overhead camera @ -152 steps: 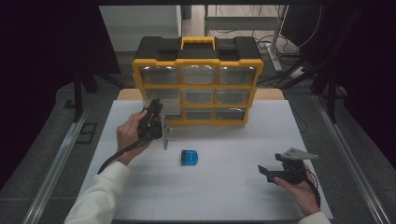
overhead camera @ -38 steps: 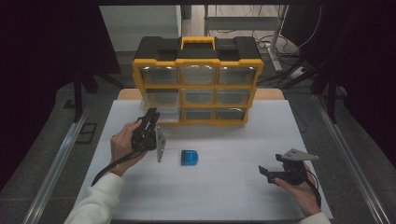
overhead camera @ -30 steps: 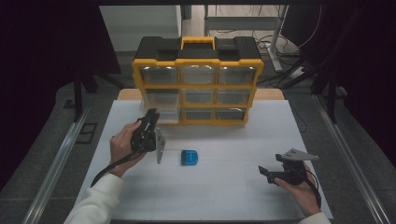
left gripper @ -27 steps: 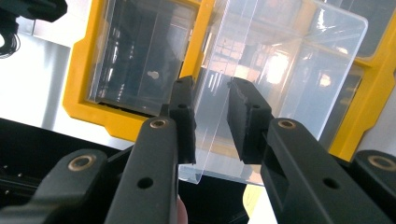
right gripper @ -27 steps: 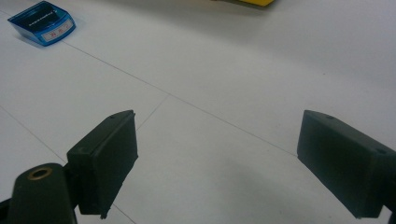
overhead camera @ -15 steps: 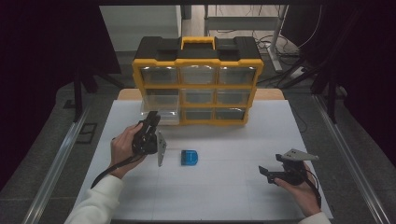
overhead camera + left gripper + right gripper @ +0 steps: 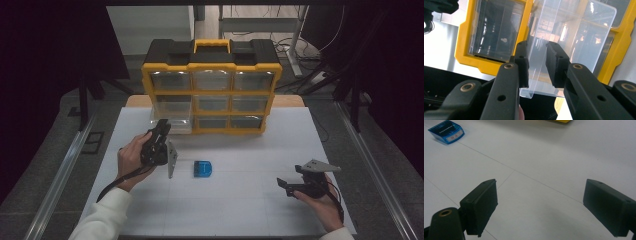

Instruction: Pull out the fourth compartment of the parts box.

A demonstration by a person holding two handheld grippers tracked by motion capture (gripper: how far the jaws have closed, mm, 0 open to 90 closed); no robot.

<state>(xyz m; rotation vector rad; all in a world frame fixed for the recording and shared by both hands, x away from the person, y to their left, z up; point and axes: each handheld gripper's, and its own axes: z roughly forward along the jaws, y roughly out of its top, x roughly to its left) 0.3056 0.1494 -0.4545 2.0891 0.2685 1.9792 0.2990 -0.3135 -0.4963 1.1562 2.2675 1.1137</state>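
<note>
Dim room, dark surroundings; overhead light brightens the white table, soft shadows.

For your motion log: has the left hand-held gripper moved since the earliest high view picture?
Yes. The left hand-held gripper has shifted slightly toward the person, away from the yellow organizer, drawing the clear drawer out.

Clear plastic drawer, partly pulled out of organizer's left column, front lip between tongs.

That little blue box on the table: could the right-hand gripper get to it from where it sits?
Probably yes. The right gripper has its jaws wide open and holds nothing, and only bare white table lies between it and the blue box, whose top is uncovered.
</note>
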